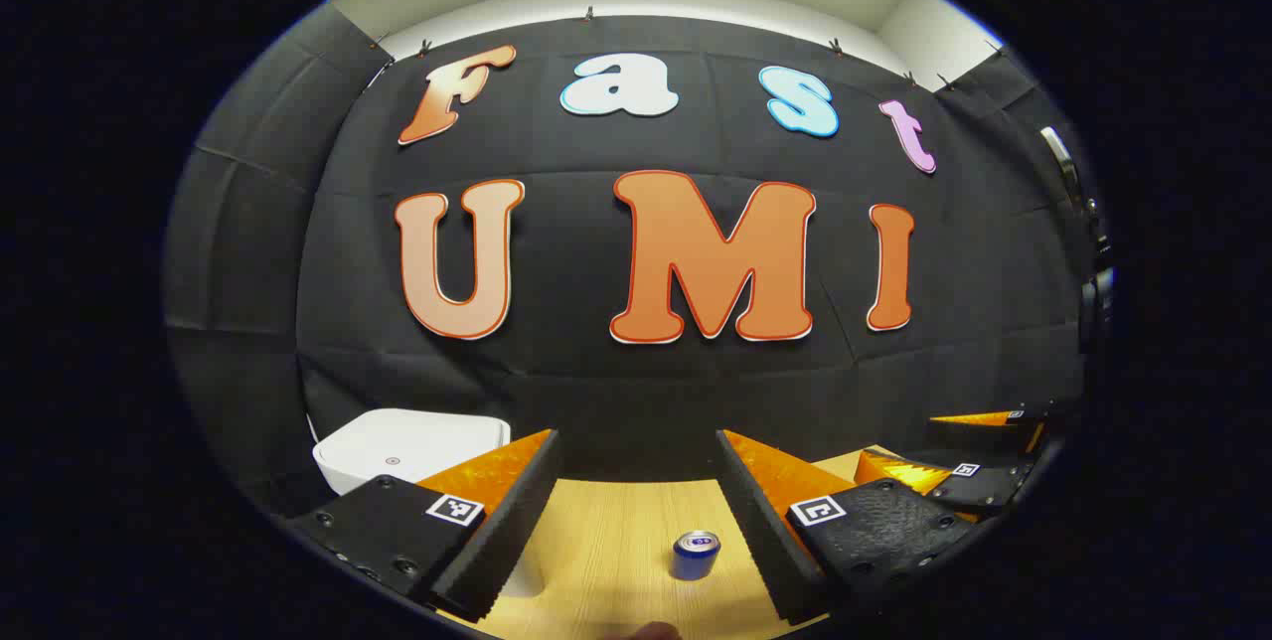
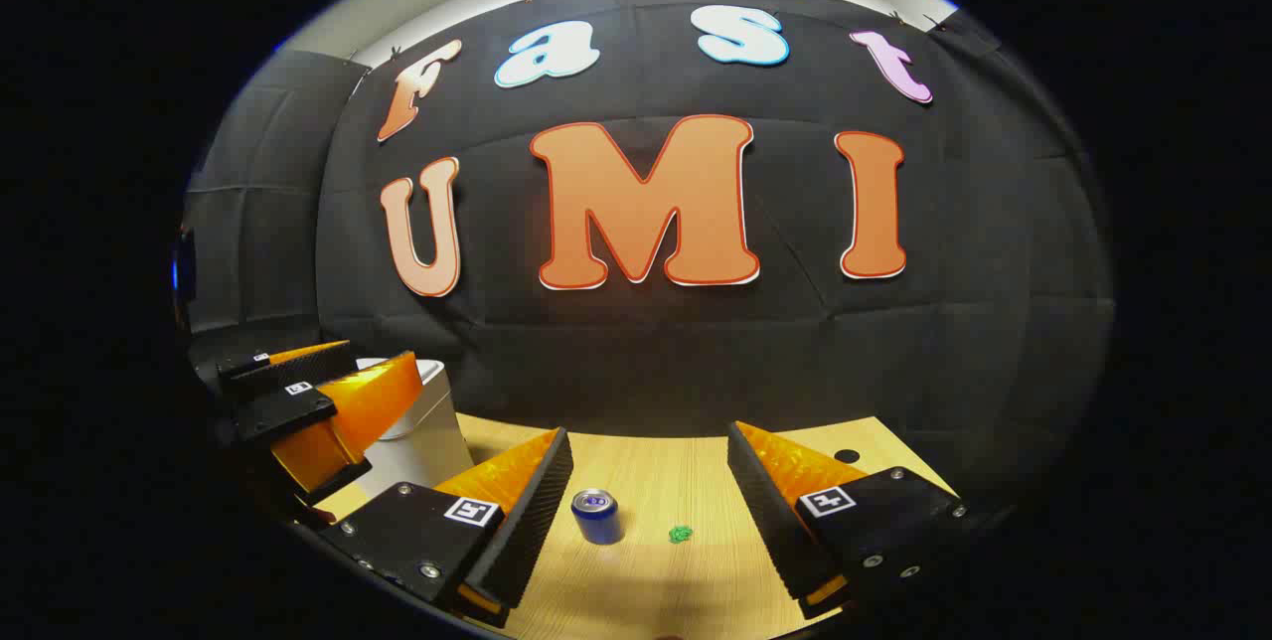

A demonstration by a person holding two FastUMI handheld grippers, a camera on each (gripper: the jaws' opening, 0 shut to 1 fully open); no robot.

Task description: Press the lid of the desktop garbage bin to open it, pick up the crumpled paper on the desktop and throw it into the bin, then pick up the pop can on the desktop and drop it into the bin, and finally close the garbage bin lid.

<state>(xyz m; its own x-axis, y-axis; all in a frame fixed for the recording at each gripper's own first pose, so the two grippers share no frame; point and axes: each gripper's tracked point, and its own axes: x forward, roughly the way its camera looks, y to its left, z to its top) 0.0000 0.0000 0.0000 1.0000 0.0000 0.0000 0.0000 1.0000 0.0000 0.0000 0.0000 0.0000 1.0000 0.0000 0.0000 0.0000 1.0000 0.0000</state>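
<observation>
Both grippers hover over the pale wooden desktop [image 2: 696, 481], fingers apart, holding nothing.
White lidded plastic bin [image 1: 407, 446] closed at left; blue pop can [image 2: 596, 517] upright mid-desk, small green crumpled paper [image 2: 680, 534] just beside it; left gripper [image 1: 636, 531], right gripper [image 2: 646, 531].

Two forward-facing gripper cameras, held low over the table [image 1: 606, 541] and aimed at the booth's back wall.

The left gripper view is taken from the left side of the table, with the bin [image 1: 407, 446] seen close at lower left and the right gripper [image 1: 979, 456] caught at the right edge. The right gripper view is taken from farther right, with the left gripper [image 2: 328, 401] seen at its left. The pop can [image 2: 596, 516], the tabletop and the wall are shared by both views.
</observation>
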